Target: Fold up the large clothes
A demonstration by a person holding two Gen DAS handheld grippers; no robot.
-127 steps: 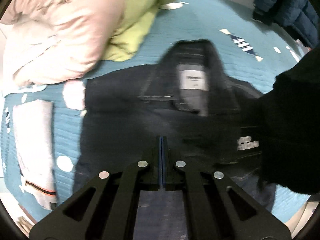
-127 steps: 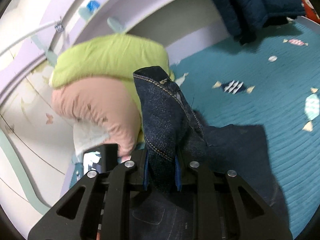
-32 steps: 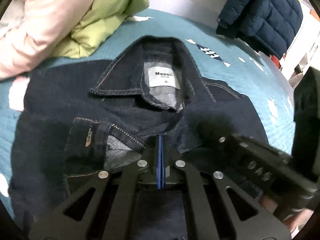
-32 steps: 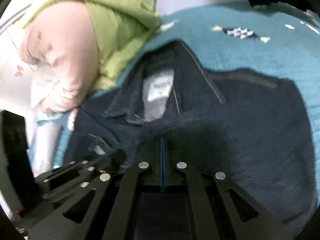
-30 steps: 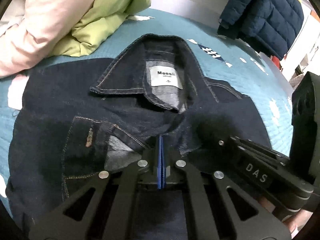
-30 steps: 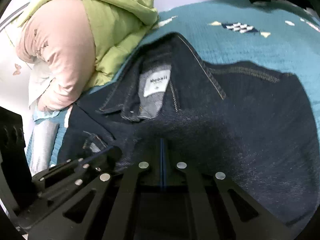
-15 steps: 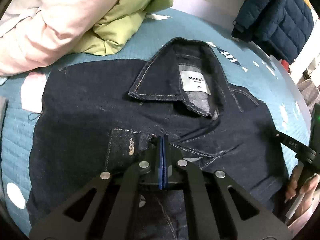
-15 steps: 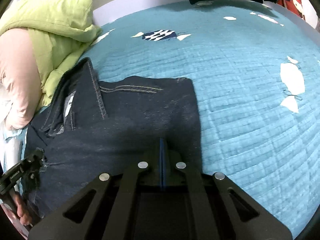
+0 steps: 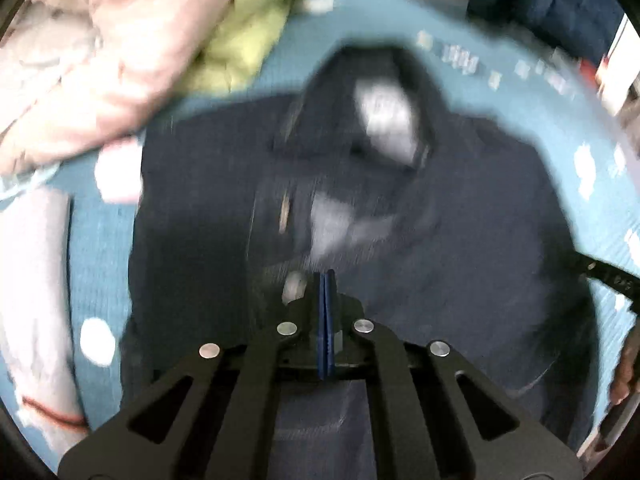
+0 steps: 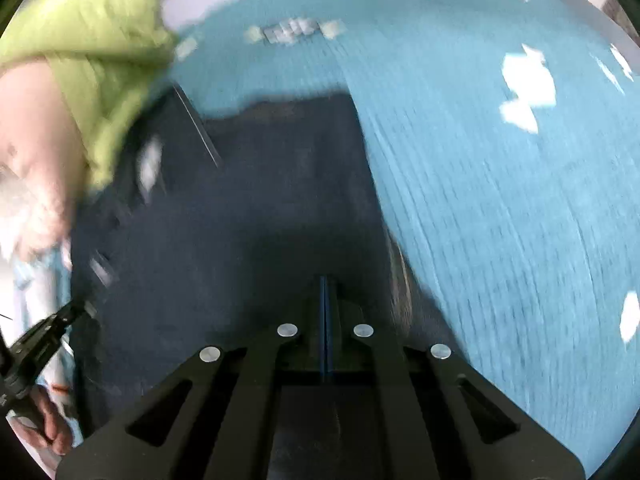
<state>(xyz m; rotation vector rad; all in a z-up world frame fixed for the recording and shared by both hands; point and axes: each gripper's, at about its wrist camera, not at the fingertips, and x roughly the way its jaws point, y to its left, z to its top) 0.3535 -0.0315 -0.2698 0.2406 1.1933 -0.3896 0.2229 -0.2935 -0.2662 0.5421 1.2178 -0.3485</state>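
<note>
Dark denim jacket [image 9: 440, 216] lies flat, collar far, on the teal bedspread [image 10: 500, 200]; left tongs [image 9: 325, 280] and right tongs [image 10: 325, 284] both pressed together, empty.

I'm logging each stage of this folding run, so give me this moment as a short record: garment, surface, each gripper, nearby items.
garment: dark denim jacket, lying flat, collar and white label away from the cameras
surface: teal quilted bedspread with white shapes
left gripper: jaws shut, nothing between them, over the jacket's middle
right gripper: jaws shut, empty, over the jacket near its right edge
nearby: green padded coat and pink padded coat piled beside the collar
image quality: both views motion-blurred
</note>
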